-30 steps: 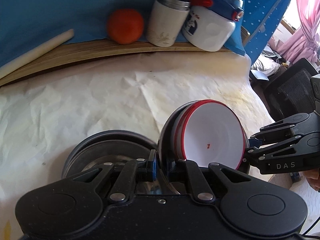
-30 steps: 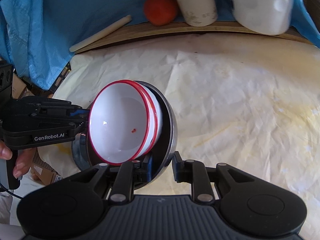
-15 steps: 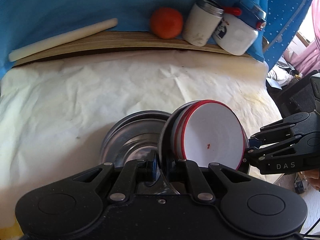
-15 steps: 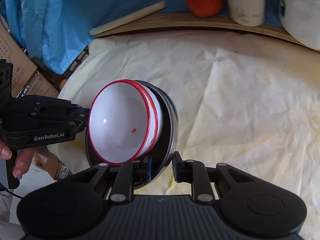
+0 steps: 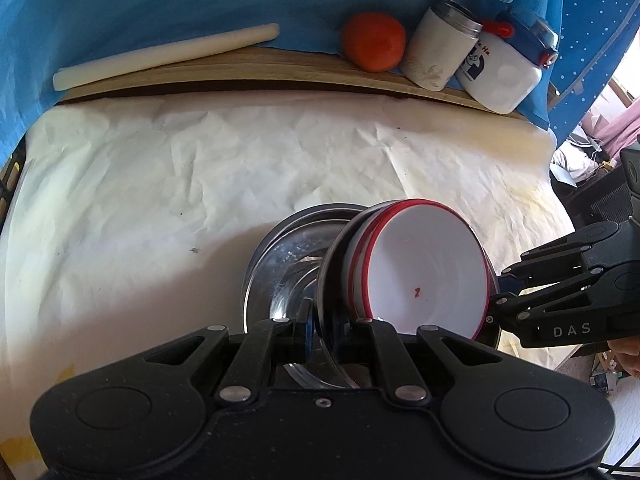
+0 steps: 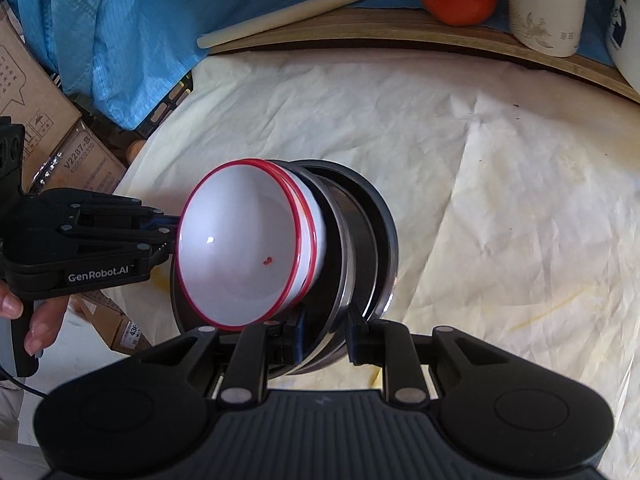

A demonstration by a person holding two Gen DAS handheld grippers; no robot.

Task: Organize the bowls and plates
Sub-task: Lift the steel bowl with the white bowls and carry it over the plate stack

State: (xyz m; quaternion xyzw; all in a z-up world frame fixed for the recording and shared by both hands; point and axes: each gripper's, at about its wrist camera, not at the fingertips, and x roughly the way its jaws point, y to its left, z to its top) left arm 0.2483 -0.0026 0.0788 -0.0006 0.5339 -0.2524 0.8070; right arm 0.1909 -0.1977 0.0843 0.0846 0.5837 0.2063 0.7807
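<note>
- The left claw (image 5: 322,330) is pinched almost fully shut on the thin rim of the dark plate (image 5: 334,264) that backs the stack; the grip is on an edge only, so a small twist of the wrist could let the rim slide out from between the pads.
- The stack hangs above the paper-covered table (image 5: 200,168), near its front edge: two white bowls with red rims (image 5: 424,276) nested on the dark plate, with a steel plate (image 5: 276,264) behind on the left side (I cannot tell whether that one is in either grip or resting on the table).
- The stack is tipped well up on edge. The bowls' open mouths face toward the person and up, and the axis through their centres lies closer to level than to upright; there is no long axis otherwise, since they are round.
- That tilt is the main risk: nothing visibly clamps the bowls themselves, so a steeper tip or a jolt could send them sliding out of the plate and off the table's edge.
- The right claw (image 6: 324,340) is closed partway on the plates' rims (image 6: 360,264) (a thicker bite than the left one). If the two hands drift apart or roll unevenly, the stack could shear or drop.
</note>
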